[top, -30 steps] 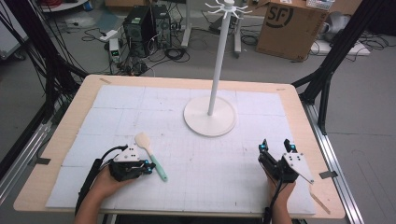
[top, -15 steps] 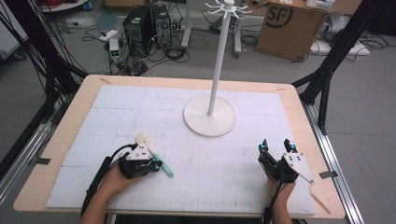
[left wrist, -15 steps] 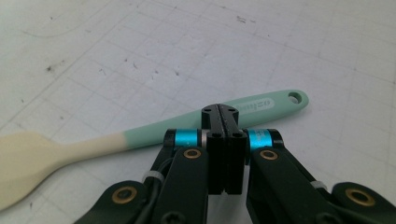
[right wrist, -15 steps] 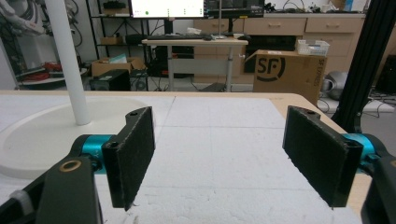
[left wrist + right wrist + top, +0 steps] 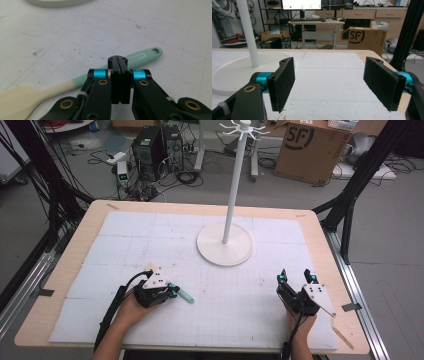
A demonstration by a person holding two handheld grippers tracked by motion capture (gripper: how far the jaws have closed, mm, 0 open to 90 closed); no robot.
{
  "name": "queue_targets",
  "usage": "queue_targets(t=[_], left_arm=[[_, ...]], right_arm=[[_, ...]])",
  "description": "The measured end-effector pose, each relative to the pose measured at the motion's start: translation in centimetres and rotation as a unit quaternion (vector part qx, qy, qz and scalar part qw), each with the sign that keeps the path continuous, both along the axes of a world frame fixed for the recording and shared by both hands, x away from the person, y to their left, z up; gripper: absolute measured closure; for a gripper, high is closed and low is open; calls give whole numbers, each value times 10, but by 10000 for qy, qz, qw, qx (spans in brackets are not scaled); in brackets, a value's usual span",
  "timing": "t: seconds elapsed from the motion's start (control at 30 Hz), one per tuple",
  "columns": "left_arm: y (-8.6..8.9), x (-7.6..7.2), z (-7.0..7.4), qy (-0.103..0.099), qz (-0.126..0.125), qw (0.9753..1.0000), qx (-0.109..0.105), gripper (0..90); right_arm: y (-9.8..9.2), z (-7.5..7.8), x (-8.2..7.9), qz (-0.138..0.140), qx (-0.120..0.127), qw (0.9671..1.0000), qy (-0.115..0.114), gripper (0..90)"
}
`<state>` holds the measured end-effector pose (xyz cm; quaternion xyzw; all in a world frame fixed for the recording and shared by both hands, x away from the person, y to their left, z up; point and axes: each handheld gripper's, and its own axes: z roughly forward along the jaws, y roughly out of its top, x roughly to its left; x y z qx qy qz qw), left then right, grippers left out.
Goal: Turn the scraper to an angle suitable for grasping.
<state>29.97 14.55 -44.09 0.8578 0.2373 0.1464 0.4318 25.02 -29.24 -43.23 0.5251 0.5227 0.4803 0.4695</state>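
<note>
At the left of the high view, the left hand-held gripper (image 5: 172,290) sits low over the white mat (image 5: 150,240) that covers the bench (image 5: 80,227), with the person's left hand (image 5: 131,311) behind it. Its jaws are pressed fully together, as its own view shows, and nothing sits between them. The spatula (image 5: 75,83) lies flat on the mat directly beneath those closed tips, crossing under them: its cream blade runs off to the lower left in the left gripper view, and its mint-green handle with a hanging hole reaches to the upper right. Whether the jaw tips touch the handle cannot be told. In the high view the green handle end (image 5: 186,296) pokes out just beyond the jaws. Farther back, near the middle of the mat, stands the white hook stand (image 5: 225,245) on its round base. At the right, the right hand-held gripper (image 5: 295,279) rests near the front edge, its jaws spread wide and empty.
</note>
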Motion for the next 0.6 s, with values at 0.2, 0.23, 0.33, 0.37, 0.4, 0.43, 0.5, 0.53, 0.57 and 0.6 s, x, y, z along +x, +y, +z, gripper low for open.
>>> queue_targets(t=[0.2, 0.23, 0.33, 0.37, 0.4, 0.43, 0.5, 0.53, 0.57, 0.6], left_arm=[[15, 11, 4, 40, 652, 9974, -304, 898], [16, 14, 3, 66, 721, 9970, -283, 898], [18, 21, -1, 145, 933, 9953, -225, 898], [18, 23, -2, 165, 1001, 9945, -241, 898], [19, 25, -1, 162, 1034, 9942, -252, 898], [20, 27, 0, 145, 1103, 9934, -292, 898], [21, 31, 1, 206, 1214, 9916, -401, 898], [22, 33, 0, 263, 1257, 9909, -405, 898], [22, 34, 0, 306, 1316, 9900, -402, 898], [23, 36, -1, 364, 1351, 9895, -374, 898]], right_arm=[[0, 0, 0, 8, -17, 10000, 13, 243], [0, 0, 0, 3, -15, 10000, 20, 243], [0, 0, 0, -10, -22, 10000, 8, 243], [0, 0, 0, -6, -33, 10000, 13, 243], [0, 0, 0, -5, -38, 10000, 4, 243], [0, 0, 0, -6, -36, 10000, 7, 244], [0, 0, 0, 3, -17, 10000, 11, 245], [0, 0, 0, 7, -26, 10000, 5, 245], [0, 0, 0, 9, -32, 10000, 3, 245], [0, 0, 0, 14, -34, 10000, 7, 245]])
